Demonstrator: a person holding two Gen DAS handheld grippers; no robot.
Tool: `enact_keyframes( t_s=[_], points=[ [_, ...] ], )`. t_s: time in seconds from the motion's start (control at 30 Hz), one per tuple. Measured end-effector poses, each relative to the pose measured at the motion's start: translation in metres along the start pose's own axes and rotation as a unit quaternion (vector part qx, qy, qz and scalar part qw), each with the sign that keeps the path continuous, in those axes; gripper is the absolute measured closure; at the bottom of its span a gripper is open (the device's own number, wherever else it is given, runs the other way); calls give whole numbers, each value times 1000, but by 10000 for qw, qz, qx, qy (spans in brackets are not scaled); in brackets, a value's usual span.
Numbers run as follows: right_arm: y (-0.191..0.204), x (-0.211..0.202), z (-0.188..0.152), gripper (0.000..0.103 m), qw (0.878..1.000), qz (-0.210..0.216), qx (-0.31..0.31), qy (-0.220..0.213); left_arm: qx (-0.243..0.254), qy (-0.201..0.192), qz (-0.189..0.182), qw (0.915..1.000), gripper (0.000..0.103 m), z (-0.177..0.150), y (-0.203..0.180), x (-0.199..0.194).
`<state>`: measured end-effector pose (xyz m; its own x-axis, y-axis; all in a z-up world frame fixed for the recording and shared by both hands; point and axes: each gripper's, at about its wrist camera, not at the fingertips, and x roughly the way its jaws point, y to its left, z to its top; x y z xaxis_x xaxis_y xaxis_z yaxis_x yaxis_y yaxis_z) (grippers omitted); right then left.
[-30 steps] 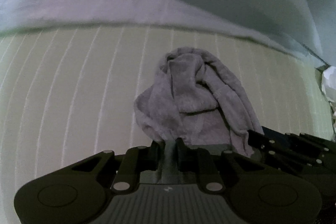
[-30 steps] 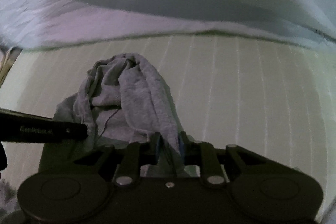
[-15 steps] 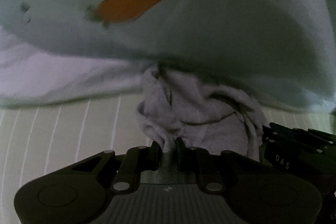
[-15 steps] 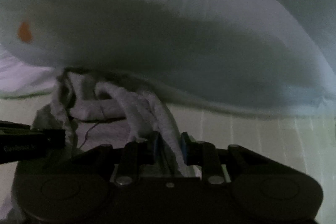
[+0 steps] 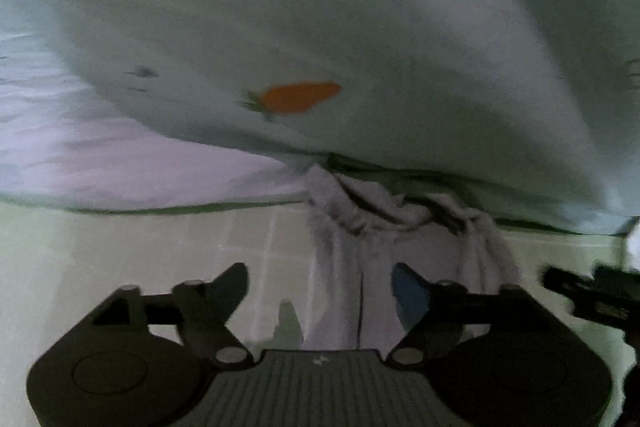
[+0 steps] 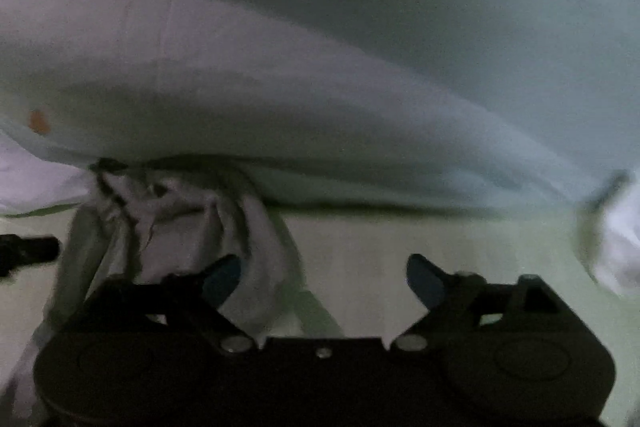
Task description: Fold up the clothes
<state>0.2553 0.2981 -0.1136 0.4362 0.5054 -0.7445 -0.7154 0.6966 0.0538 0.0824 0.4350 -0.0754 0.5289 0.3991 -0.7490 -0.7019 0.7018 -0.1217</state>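
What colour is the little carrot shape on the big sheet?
Orange carrot with a green top, on the pale sheet; clearest in the left wrist view.

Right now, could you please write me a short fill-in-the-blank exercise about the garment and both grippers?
1. The left gripper has just let its jaws swing ____.
2. The grey garment lies bunched against a pale pillow printed with an orange ____.
3. The striped bedsheet under the garment is pale ____.
4. The right gripper holds ____ between its jaws.

Missing words: open; carrot; green; nothing
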Motion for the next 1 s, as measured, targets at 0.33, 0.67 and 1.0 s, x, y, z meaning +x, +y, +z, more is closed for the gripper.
enact_keyframes(
  t_s=[0.33, 0.67, 1.0],
  points=[
    [-114, -147, -157, 0, 9753, -1099, 1892, 315, 7, 124, -10, 9999, 6, -115, 44, -139],
    [-129, -180, -239, 1, 9653, -579, 2470, 626, -231, -48, -185, 9996, 5, -170, 25, -228],
    [-134, -166, -220, 100, 9807, -394, 1867, 415, -154, -290, -97, 9994, 4, -201, 5, -272]
  ],
)
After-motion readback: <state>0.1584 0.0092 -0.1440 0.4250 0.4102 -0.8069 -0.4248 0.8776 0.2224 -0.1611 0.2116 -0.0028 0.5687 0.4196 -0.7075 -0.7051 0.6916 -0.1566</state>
